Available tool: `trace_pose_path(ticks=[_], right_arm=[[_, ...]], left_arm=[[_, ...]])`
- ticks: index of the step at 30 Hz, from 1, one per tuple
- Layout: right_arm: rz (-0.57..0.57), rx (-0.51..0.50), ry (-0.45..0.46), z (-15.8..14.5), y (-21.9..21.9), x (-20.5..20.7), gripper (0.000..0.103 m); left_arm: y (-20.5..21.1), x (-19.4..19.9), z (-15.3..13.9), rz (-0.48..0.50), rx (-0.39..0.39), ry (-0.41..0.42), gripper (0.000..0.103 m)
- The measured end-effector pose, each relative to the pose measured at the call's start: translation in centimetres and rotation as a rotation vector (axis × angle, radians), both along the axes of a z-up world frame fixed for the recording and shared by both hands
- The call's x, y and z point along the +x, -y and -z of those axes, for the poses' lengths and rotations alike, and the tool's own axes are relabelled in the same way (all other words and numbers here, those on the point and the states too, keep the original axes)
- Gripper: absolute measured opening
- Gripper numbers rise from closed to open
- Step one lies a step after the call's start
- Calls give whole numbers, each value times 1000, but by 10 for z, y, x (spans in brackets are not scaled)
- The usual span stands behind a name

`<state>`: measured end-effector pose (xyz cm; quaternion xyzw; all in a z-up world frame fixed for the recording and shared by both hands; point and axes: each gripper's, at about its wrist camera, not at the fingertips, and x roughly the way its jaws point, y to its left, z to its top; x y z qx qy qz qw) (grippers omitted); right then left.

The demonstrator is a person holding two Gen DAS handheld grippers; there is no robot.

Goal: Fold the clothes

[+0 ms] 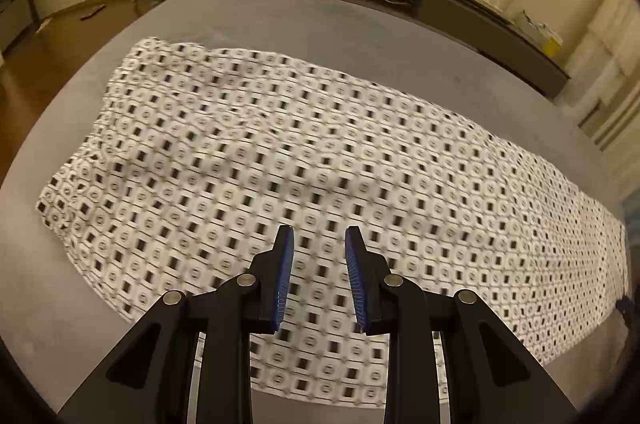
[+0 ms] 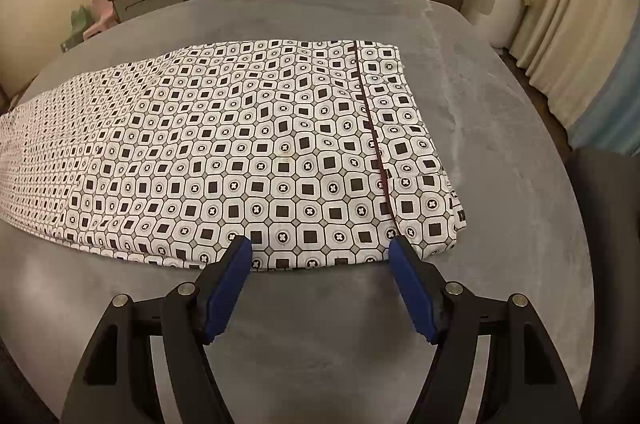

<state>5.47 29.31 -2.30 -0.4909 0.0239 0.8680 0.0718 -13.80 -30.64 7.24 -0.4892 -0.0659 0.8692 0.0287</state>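
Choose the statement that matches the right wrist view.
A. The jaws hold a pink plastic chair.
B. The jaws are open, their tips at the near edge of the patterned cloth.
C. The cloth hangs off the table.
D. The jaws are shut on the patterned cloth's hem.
B: the right gripper has its jaws spread wide, tips at the near edge of the white, black-squared patterned cloth, which lies flat on the grey table.

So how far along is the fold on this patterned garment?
Done: the patterned garment lies as a long strip on the grey surface, possibly folded lengthwise already. In hand: nothing; the left gripper hovers over it and the right gripper sits at its near edge, both with jaws open. Left: the crosswise folds.
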Motion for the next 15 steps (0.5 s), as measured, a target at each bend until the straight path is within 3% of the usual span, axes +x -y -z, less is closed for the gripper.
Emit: trace_pose_path(ticks=[3,8,10,15], right_arm=[[10,-18,-19,3,0,0,72],[15,-6,-12,13,10,-11,72],[13,10,-4,-4,17,-20,72],[24,33,-33,-9,28,-22,72]], left_arm=[[-36,-4,1,77,-55,-8,28],[-64,-13,4,121,-142,-24,29],[-77,-12,4,122,-147,-30,29],[-99,-16,-11,122,-143,-45,36]])
